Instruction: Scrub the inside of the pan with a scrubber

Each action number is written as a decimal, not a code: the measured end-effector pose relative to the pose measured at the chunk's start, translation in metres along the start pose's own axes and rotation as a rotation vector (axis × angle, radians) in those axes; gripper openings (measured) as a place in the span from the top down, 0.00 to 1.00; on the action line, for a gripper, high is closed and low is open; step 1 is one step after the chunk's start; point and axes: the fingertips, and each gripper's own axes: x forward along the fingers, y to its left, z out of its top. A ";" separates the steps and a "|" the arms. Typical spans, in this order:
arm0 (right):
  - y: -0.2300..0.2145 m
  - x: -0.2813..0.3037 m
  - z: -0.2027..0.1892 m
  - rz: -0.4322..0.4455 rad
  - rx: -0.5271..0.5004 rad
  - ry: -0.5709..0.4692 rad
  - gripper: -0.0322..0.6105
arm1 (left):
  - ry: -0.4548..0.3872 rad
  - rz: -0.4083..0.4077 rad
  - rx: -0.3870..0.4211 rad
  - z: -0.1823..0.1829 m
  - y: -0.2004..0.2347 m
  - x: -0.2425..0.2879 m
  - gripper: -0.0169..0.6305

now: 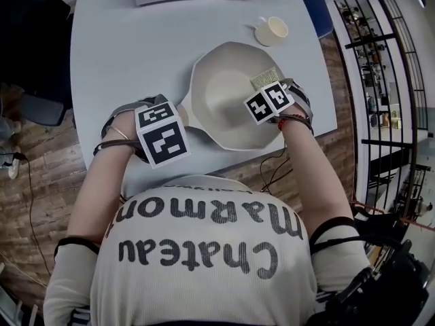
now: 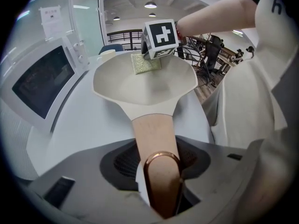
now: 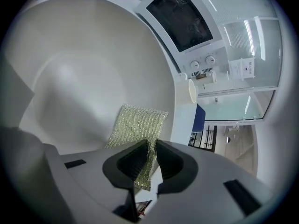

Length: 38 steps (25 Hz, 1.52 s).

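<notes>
Cream-white pan sits on the worktop, its handle clamped in our left claw. Our right claw pinches the gold mesh scrubber against the pan's inner wall. Scrubbing looks under way; next, we judge, a firm sweep across the base.

Head view looks steeply down; both gripper views look close at the pan, from eight and four o'clock

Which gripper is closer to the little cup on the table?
Right. The right gripper holds the scrubber inside the pan, on the side towards the cup. The left gripper grips the pan handle on the opposite side, farther from the cup.
</notes>
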 end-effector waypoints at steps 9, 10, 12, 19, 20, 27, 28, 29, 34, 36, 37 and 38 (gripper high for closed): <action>-0.029 -0.008 -0.012 -0.028 0.099 -0.030 0.86 | -0.036 -0.020 0.000 0.003 -0.003 -0.001 0.71; -0.033 -0.009 -0.014 -0.034 0.112 -0.034 0.86 | -0.038 -0.018 0.003 0.003 -0.003 -0.001 0.70; -0.041 -0.012 -0.017 -0.043 0.142 -0.039 0.86 | -0.037 -0.015 0.007 0.002 -0.003 0.000 0.70; -0.051 -0.019 -0.025 -0.038 0.229 -0.074 0.86 | -0.032 -0.005 0.006 -0.003 -0.002 0.000 0.70; -0.053 -0.020 -0.027 -0.041 0.238 -0.075 0.86 | -0.031 -0.002 0.006 -0.003 -0.002 0.000 0.70; -0.084 -0.045 -0.036 0.045 0.546 -0.161 0.86 | -0.021 0.011 0.006 0.000 -0.001 -0.001 0.71; -0.084 -0.054 -0.032 0.096 0.619 -0.204 0.88 | -0.020 0.012 0.007 0.000 -0.001 -0.001 0.71; -0.080 -0.064 -0.024 0.164 0.690 -0.260 0.88 | -0.018 0.013 0.008 -0.001 -0.001 -0.001 0.71; -0.018 -0.114 0.037 0.707 0.963 -0.496 0.88 | -0.009 0.019 0.008 -0.004 -0.003 -0.002 0.71; 0.023 -0.139 0.064 1.017 1.018 -0.541 0.88 | -0.007 0.022 0.006 -0.006 -0.003 -0.001 0.72; 0.043 -0.149 0.074 1.129 1.011 -0.541 0.88 | -0.006 0.023 0.005 -0.007 -0.002 -0.001 0.72; 0.062 -0.154 0.082 1.196 0.981 -0.528 0.88 | -0.005 0.023 0.005 -0.007 -0.002 -0.001 0.72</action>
